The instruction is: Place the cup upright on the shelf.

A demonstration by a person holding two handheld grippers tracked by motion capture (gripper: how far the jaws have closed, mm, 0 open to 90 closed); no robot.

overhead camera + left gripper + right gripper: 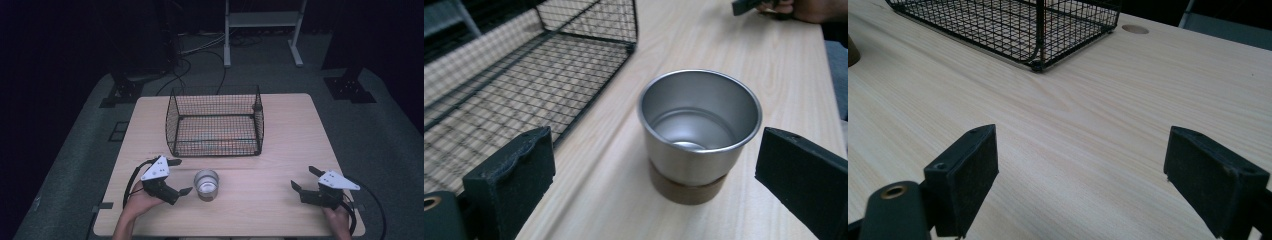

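While it stands upright on the pale wooden table (280, 125), the steel cup (206, 184) shows a brushed silver wall, a rolled rim and a brown band around its base; in the left gripper view the cup (699, 135) is seen from above and its inside is bare metal with nothing in it. It sits near the table's front edge, a little left of the middle, in front of the black wire basket (215, 122) and apart from it. The basket is a low mesh box with 1 long side, the one facing the person, lower than the others; through the mesh its floor looks bare, though the mesh makes this hard to tell for certain.

The left gripper (178, 176) lies low over the table just left of the cup, held by a hand (137, 202) coming in from the bottom edge, and points rightward at it. Its 2 jaws are spread wide, and in the left gripper view the cup stands ahead of them and between their lines, touching neither. The right gripper (303, 178) rests well to the right, near the table's front right corner, its 2 jaws also spread wide over bare wood, gripping nothing.
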